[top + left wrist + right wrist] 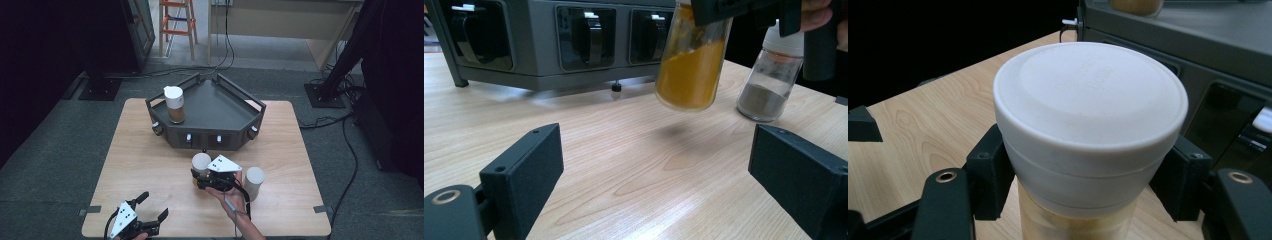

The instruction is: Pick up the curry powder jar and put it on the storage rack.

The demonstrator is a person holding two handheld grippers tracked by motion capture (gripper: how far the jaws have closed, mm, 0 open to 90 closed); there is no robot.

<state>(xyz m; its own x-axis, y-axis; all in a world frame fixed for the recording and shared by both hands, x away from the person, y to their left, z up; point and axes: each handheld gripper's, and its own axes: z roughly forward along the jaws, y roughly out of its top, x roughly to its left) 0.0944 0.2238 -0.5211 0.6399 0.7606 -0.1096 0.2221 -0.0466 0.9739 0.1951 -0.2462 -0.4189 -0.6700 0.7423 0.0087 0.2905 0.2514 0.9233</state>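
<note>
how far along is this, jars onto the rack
Done: one jar already stands on the dark rack. In hand: the right tool is shut on the yellow-powder jar just under its white cap, lifted off the table. Left: the grey-powder jar stands on the table; the left tool is open, idle.

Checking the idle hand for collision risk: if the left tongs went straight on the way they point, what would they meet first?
Probably the jar of yellow powder that the right tongs hold lifted off the table; it hangs ahead of the open left tongs, slightly off centre. Depth is unclear, so they might pass beneath it and reach the grey rack behind.
</note>
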